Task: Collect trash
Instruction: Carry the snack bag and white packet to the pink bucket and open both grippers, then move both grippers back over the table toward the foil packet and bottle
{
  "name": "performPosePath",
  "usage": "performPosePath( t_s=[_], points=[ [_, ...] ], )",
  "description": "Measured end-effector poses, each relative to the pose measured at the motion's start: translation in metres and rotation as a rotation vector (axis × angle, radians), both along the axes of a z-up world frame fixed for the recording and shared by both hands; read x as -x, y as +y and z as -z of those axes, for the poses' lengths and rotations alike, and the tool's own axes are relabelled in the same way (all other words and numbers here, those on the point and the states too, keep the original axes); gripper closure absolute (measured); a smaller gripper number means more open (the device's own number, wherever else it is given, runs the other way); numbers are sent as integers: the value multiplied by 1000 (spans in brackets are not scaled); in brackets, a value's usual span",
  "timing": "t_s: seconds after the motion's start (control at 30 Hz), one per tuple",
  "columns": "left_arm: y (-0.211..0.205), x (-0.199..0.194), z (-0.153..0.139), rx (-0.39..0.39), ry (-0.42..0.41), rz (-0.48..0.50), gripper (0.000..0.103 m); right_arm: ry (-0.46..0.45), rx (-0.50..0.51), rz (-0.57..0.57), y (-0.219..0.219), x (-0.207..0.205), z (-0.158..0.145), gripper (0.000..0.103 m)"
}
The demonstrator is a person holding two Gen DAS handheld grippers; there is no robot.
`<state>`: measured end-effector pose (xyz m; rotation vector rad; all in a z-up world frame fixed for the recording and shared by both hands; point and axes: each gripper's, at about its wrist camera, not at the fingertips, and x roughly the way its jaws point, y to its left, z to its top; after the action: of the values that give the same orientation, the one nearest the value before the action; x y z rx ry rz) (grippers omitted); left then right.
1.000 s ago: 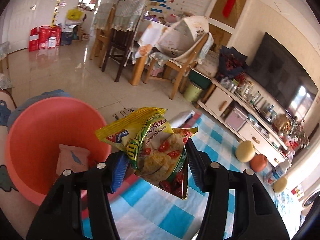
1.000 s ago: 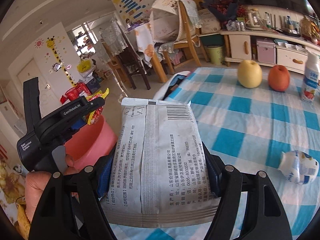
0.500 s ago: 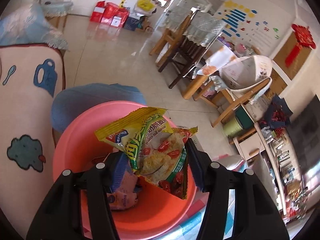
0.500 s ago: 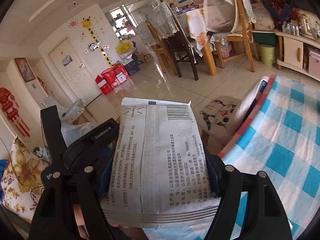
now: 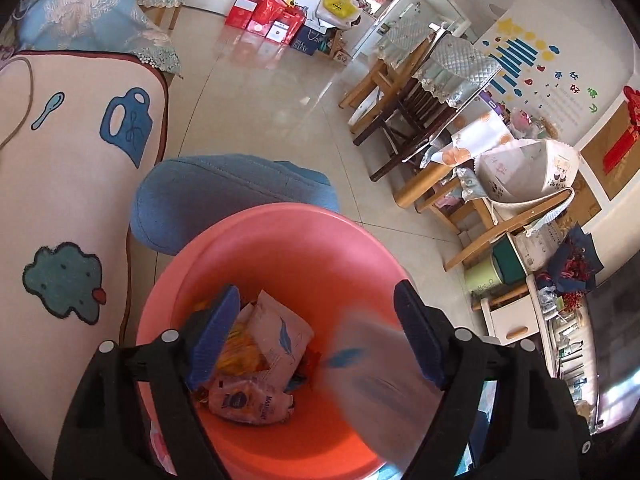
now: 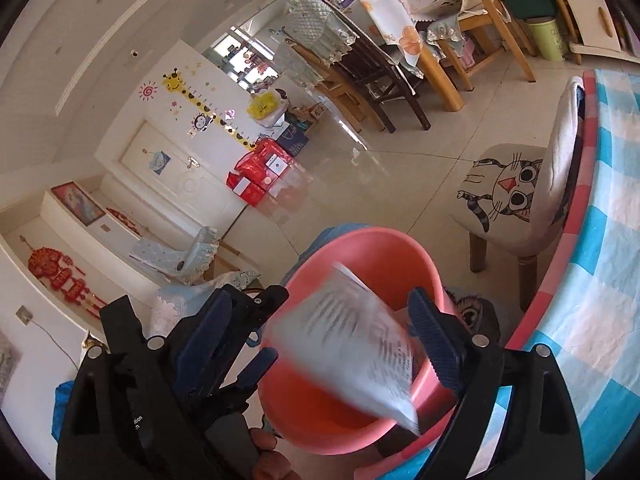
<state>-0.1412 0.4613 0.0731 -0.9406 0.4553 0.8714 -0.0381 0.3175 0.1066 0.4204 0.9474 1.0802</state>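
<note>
A pink basin (image 5: 280,216) stands below both grippers and holds several wrappers. My left gripper (image 5: 316,336) hangs over it, jaws opening, nothing between the pads. The yellow snack bag (image 5: 240,350) lies in the basin beside a pale feather-print packet (image 5: 280,340). My right gripper (image 6: 320,336) is also above the basin (image 6: 384,248), jaws opening. The white printed packet (image 6: 352,344) is a blur between its fingers, clear of both pads and dropping. That packet (image 5: 380,376) also shows as a pale streak in the left wrist view.
The basin rests on a blue cushioned stool (image 5: 224,196). A cream cartoon rug (image 5: 72,160) lies to its left. A small cat-print chair (image 6: 508,196) stands by the blue checked table (image 6: 600,280). A hand (image 6: 272,460) grips the left tool. Dining chairs stand farther back.
Both grippers swung from the table to over the basin. The left let go of the yellow snack bag, which now lies inside. The right opened and the white packet is falling.
</note>
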Motion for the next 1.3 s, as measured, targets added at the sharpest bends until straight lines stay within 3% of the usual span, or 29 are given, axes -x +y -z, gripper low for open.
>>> performPosePath(
  t_s=[0.27, 0.53, 0.73, 1.3],
  points=[
    [-10, -10, -9, -71, 18, 36, 18, -111, 82, 79, -44, 9, -10, 12],
    [-41, -36, -17, -183, 0, 217, 18, -217, 226, 175, -93, 26, -7, 12],
    [-75, -49, -28, -292, -21, 332, 18, -256, 272, 239, -133, 35, -6, 12],
    [-159, -83, -30, -399, 49, 589, 11, -300, 355, 361, -212, 56, -9, 12]
  ],
)
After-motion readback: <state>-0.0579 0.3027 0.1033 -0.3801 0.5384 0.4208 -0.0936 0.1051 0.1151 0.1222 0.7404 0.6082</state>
